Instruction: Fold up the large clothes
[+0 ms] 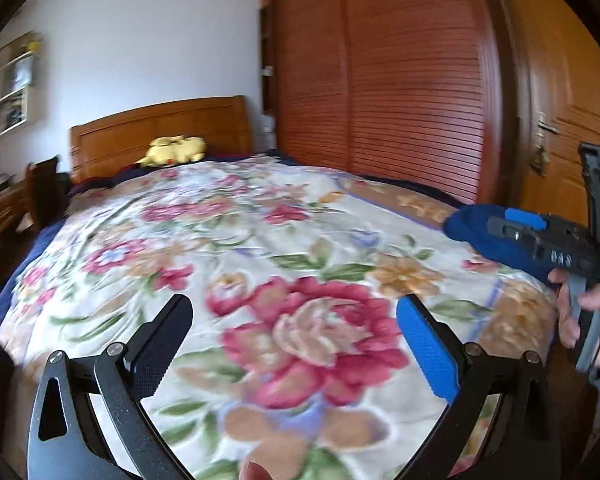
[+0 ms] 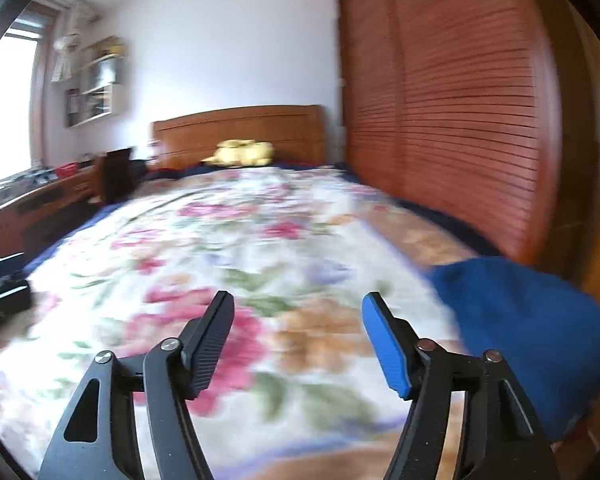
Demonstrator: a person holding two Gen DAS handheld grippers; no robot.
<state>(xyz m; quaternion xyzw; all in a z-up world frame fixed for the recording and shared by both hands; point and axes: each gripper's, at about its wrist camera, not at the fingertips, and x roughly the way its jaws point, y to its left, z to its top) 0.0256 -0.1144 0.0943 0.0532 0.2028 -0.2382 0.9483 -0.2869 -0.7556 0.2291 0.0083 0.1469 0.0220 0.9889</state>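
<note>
At the far left a dark chair stands beside the bed, with a yellow plush toy at its headboard. The left gripper hangs wide open over the floral blanket, holding nothing. The right gripper is open too, empty. The blue garment lies bunched at the bed's near right edge.

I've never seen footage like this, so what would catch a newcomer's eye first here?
The big floral blanket fills the middle, spread over the bed. A blue garment lies bunched at its right edge, near the slatted wooden wardrobe. At the bottom, the left gripper and right gripper both stand open and empty.
</note>
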